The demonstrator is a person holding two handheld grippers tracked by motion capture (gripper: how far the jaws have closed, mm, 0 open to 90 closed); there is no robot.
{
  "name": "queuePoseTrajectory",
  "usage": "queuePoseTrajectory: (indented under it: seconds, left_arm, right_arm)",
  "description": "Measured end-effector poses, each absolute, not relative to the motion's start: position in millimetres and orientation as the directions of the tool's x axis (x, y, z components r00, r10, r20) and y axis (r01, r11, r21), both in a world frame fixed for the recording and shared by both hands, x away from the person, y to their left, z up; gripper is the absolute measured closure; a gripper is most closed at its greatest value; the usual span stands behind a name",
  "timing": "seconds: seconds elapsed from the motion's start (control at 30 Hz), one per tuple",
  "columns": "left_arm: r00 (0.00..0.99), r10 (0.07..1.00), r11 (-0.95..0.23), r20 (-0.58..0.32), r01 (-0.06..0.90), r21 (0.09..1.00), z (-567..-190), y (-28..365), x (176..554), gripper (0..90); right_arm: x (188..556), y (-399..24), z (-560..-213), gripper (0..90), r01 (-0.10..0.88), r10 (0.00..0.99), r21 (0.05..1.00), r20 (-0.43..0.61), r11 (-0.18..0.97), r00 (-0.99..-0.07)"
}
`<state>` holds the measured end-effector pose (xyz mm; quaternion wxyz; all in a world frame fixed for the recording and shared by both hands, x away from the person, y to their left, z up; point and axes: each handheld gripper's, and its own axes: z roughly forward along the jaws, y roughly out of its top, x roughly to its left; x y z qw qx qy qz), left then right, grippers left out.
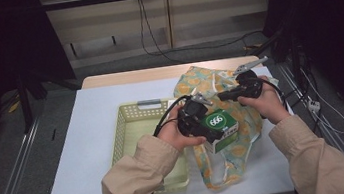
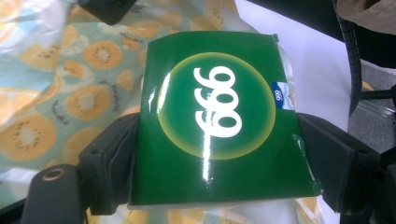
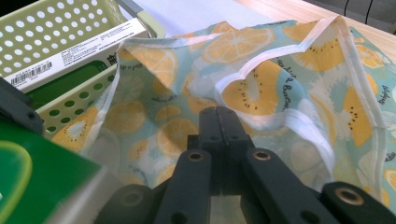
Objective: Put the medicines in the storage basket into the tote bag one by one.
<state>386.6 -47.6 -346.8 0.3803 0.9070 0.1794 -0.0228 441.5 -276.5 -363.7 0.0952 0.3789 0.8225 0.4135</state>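
— Gripping the green box (image 2: 219, 116) by its two sides, your left claw (image 1: 207, 124) holds it above the fruit-print bag (image 1: 223, 120).

— And your right claw (image 3: 219, 122)?

— Pinched tight on that bag's fabric, lifting its mouth open. Left of both, the perforated basket (image 1: 131, 125) sits on the white surface (image 1: 89, 138).

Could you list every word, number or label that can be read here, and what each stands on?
"999": white numerals, seen inverted, in the circle on the green box held by the left gripper.
Small blue tab at that box's edge: too small to read.
Barcode and print on the white box side: unreadable.
Script on the fruit-print bag: blurred.
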Motion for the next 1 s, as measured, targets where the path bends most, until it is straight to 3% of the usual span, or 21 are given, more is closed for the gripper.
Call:
queuePoseTrajectory:
  seconds: [0.63,0.67,0.7,0.73,1.0]
  left_arm:
    - [0.955,0.240,-0.710,-0.176,0.296,0.639,-362.4,-80.5,381.7,17.6]
    - [0.953,0.219,-0.696,-0.208,0.302,0.652,-365.4,-81.3,382.3,17.6]
    - [0.955,0.240,-0.726,-0.174,0.295,0.621,-364.9,-82.0,381.7,17.6]
    - [0.952,0.227,-0.704,-0.204,0.305,0.641,-369.4,-83.3,383.4,17.6]
    - [0.930,0.336,-0.696,-0.153,0.354,0.625,-374.9,-85.2,408.7,17.4]
  right_arm:
    - [441.5,-281.0,-360.4,90.0,0.546,0.704,0.758,0.166,0.358,-0.691]
    - [441.8,-282.1,-360.1,90.0,0.546,0.704,0.757,0.165,0.359,-0.691]
    - [442.0,-282.4,-359.9,90.0,0.547,0.705,0.758,0.166,0.356,-0.690]
    - [442.2,-282.9,-359.5,90.0,0.547,0.706,0.758,0.166,0.355,-0.688]
    - [441.2,-281.9,-355.2,90.0,0.540,0.706,0.763,0.160,0.355,-0.690]
